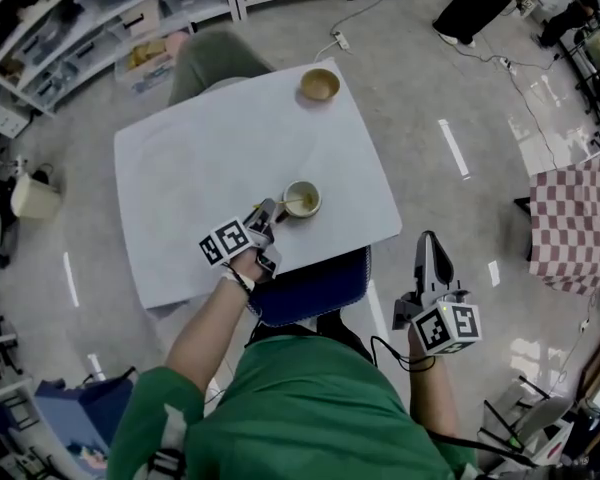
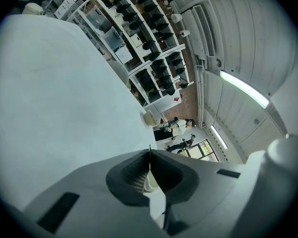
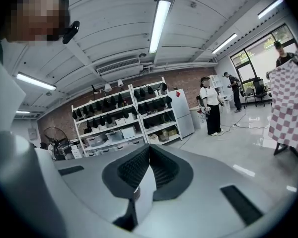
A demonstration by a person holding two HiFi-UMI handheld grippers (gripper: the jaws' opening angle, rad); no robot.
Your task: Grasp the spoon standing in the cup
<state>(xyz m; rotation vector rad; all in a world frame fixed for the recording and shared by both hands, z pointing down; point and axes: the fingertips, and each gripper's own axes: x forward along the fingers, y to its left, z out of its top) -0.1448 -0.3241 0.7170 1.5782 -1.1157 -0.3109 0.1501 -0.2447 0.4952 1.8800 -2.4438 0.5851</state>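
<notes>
A pale cup (image 1: 302, 199) stands near the front edge of the white table (image 1: 210, 158). A spoon (image 1: 291, 204) stands in the cup, its handle leaning left. My left gripper (image 1: 277, 211) is at the cup's left side, shut on the spoon handle. In the left gripper view the jaws (image 2: 149, 152) are closed, with a thin pale handle (image 2: 149, 181) pinched between the pads; the cup itself is hidden behind them. My right gripper (image 1: 432, 240) hangs off the table to the right, over the floor. Its jaws (image 3: 149, 148) are shut and hold nothing.
A wooden bowl (image 1: 319, 84) sits at the table's far edge. A blue chair (image 1: 315, 283) is tucked under the near edge. A checked cloth (image 1: 578, 218) hangs at the right, shelving (image 1: 110, 18) lines the far left, and people (image 1: 475, 3) stand far off.
</notes>
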